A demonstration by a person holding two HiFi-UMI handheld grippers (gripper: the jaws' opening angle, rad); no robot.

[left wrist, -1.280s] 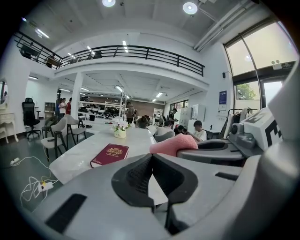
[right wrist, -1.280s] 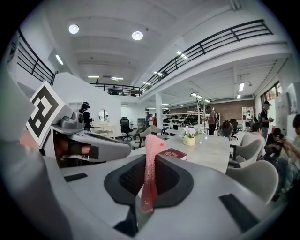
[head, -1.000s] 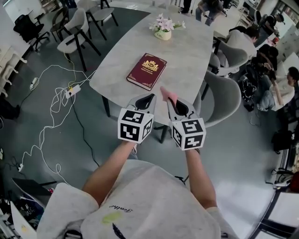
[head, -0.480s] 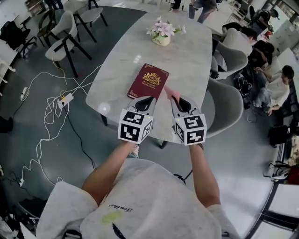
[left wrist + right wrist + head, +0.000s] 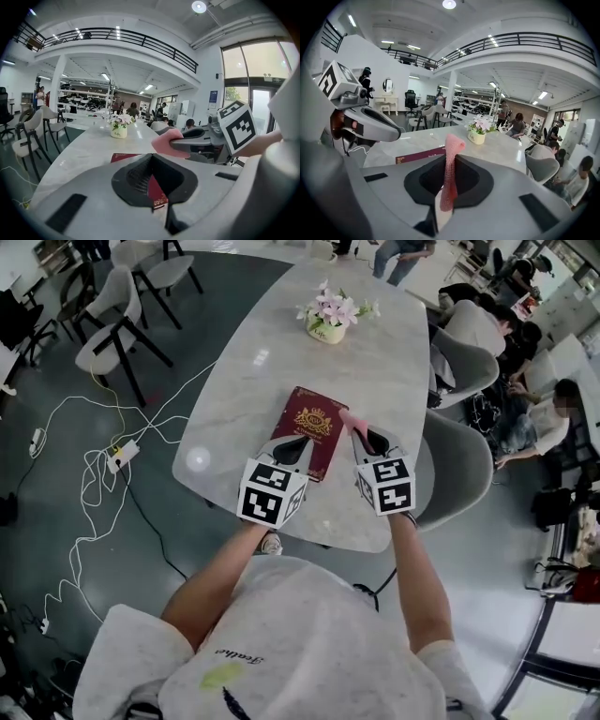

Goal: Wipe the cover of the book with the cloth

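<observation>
A dark red book [image 5: 314, 426] with a gold emblem lies flat on the pale marble table [image 5: 272, 343], close to its near edge. My left gripper [image 5: 292, 447] hovers over the book's near end, shut with nothing in it. Its own view shows the book [image 5: 125, 158] just beyond the jaws of the left gripper [image 5: 152, 159]. My right gripper [image 5: 367, 440] is at the book's right edge, shut on a pink cloth [image 5: 352, 420] that sticks out past the tips. In the right gripper view the cloth [image 5: 452, 145] stands up between the jaws, with the book [image 5: 419, 154] beyond.
A pot of pink flowers [image 5: 329, 317] stands at the table's far end. Grey chairs [image 5: 459, 465] flank the right side, and others [image 5: 103, 338] stand at the far left. White cables [image 5: 103, 460] trail over the floor to the left. People [image 5: 544, 413] sit at the right.
The person has stepped up to the table. Both grippers have moved forward from short of the near edge to over the book's near end. The right one still holds the cloth.
</observation>
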